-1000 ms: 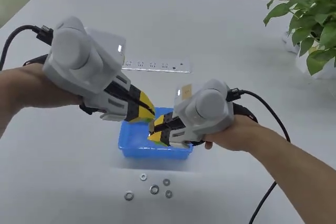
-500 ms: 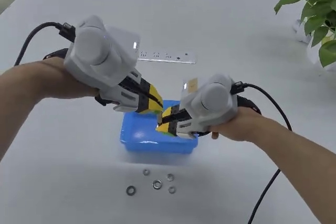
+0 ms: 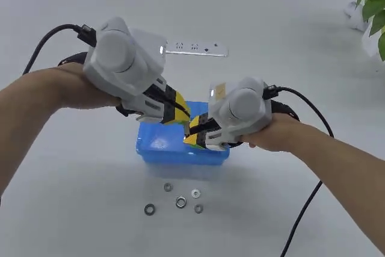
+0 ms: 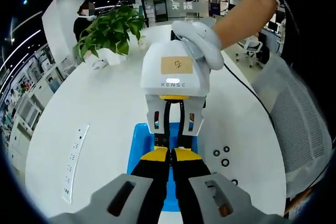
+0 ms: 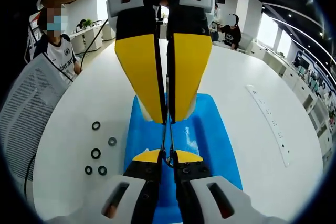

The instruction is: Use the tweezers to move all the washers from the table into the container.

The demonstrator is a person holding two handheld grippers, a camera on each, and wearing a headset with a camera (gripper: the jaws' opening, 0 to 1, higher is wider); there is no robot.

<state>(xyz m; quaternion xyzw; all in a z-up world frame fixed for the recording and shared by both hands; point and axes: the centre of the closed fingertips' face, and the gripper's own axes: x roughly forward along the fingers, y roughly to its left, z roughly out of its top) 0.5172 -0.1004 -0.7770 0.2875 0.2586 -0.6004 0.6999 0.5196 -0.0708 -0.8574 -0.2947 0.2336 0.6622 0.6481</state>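
Washers (image 3: 180, 201): five on table (image 3: 72, 209), just beside container (image 3: 162, 148). My left gripper (image 3: 180, 112) and right gripper (image 3: 191, 138) both clamp tweezers (image 5: 166, 135) above it. Step, I judge: settling tweezers grip. Next: release one, bring tips to nearest washer.

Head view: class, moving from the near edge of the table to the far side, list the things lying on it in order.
washers → blue container → power strip
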